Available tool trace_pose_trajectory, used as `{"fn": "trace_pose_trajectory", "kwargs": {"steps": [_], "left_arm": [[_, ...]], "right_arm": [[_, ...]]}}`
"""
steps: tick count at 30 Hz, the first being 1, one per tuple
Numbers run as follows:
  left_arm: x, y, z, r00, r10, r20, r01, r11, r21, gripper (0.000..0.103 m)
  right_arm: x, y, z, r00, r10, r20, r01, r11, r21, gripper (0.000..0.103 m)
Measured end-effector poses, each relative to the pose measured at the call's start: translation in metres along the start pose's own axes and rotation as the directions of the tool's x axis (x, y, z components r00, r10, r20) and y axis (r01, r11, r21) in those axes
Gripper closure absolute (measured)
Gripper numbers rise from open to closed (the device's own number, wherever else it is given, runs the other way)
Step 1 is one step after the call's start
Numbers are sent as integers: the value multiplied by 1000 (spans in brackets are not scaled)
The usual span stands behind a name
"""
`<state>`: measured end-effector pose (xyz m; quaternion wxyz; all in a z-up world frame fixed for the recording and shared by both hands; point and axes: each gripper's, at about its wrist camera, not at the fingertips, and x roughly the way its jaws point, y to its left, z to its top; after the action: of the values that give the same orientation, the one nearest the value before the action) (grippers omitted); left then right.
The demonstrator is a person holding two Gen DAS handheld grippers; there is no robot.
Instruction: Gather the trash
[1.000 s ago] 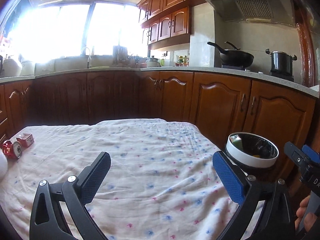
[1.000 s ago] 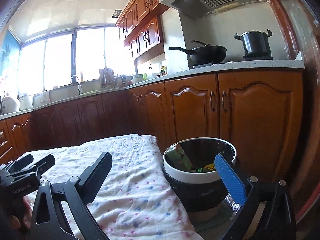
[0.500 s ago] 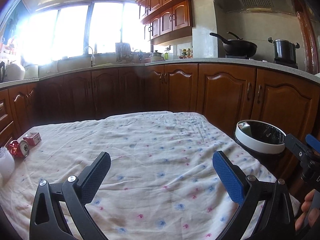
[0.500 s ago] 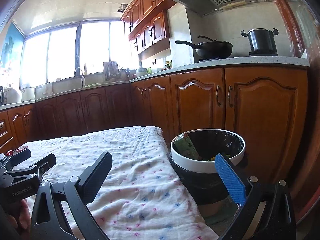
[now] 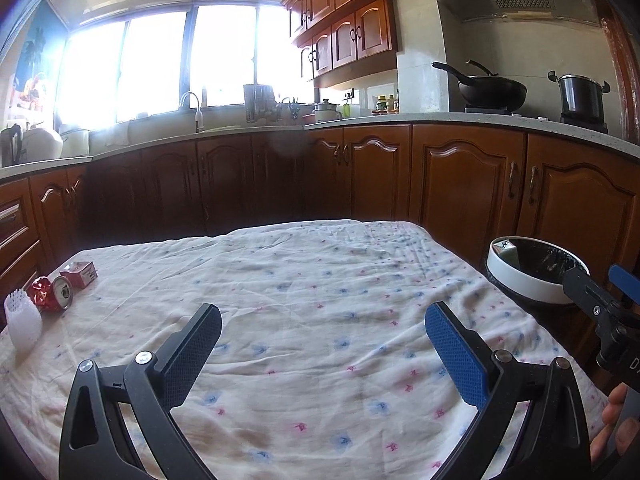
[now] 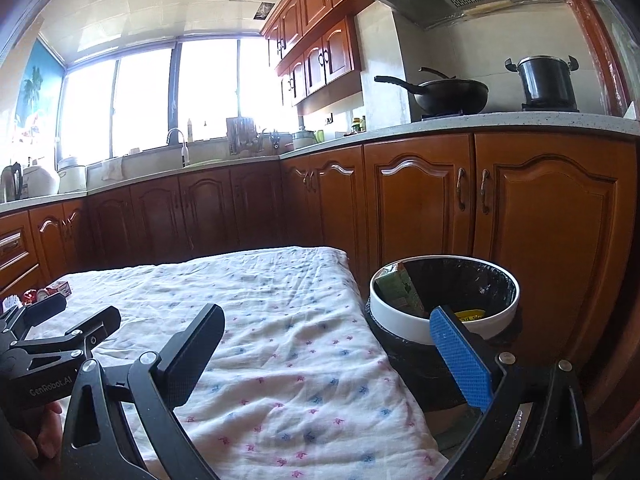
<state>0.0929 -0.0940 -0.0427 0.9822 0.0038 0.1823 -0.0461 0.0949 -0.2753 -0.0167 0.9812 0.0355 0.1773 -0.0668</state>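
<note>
A crushed red can (image 5: 51, 293) lies on its side at the far left of the cloth-covered table (image 5: 320, 280), with a small red-and-white carton (image 5: 80, 273) just behind it and a white foam net (image 5: 22, 322) in front. My left gripper (image 5: 322, 322) is open and empty over the middle of the table. My right gripper (image 6: 326, 322) is open and empty at the table's right edge, beside the white-rimmed bin (image 6: 404, 320), which holds a green carton (image 6: 396, 286) and a yellow wrapper (image 6: 472, 315). The bin (image 5: 516, 278) also shows in the left wrist view.
Wooden kitchen cabinets (image 5: 464, 184) run behind the table and bin. A wok (image 5: 492, 90) and a pot (image 5: 580, 98) stand on the counter at the right. The left gripper (image 6: 60, 322) shows at the left of the right wrist view.
Both grippers have drawn back and tilted up, staying open. The table and bin now sit lower and farther in view. The white foam net has come into the left view.
</note>
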Motion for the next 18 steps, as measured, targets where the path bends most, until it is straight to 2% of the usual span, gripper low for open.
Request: {"fn": "trace_pose_trajectory", "kwargs": {"steps": [18], "left_arm": [[3, 9, 0, 1000, -10, 4, 10, 1000, 8, 1]], "right_arm": [[-3, 5, 1, 1000, 20, -2, -20, 1000, 2, 0]]}}
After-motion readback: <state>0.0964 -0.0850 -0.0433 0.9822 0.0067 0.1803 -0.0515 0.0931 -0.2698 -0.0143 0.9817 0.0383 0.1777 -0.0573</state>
